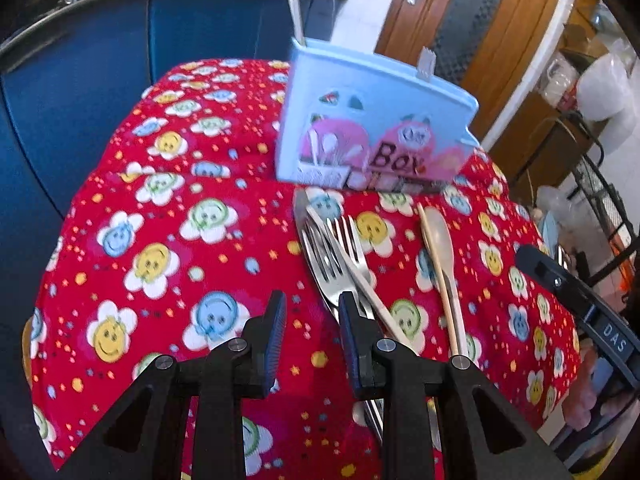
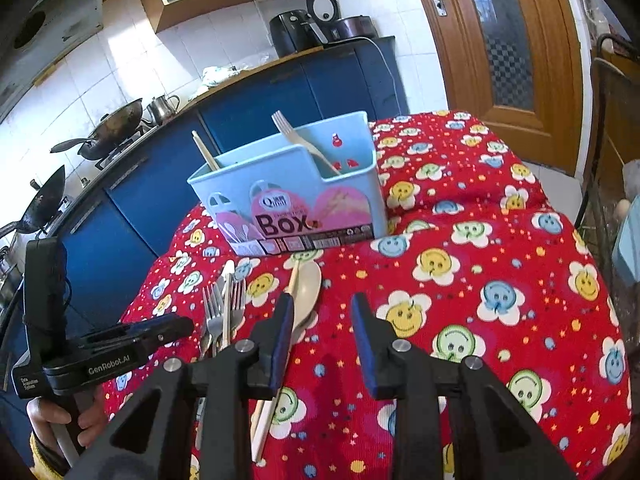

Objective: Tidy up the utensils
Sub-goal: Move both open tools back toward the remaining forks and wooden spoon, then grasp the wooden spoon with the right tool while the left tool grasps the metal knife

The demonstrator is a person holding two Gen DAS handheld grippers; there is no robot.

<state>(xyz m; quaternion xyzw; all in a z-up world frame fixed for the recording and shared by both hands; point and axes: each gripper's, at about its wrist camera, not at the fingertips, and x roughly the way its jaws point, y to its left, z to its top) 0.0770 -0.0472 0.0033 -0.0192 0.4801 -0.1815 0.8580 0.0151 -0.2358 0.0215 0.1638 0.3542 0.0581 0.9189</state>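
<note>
Forks, wooden spoon lie lengthwise, heads toward far utensil box; my left gripper, right gripper both released, empty.

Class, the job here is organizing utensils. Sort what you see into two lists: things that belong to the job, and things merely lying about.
Belongs:
blue box
metal forks
beige spoon
chopstick

Lying about:
woks
kettle
air fryer

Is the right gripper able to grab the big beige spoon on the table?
Probably yes. The right gripper is open and empty, and the spoon lies bare just off its left finger, with only a chopstick beside it.
</note>
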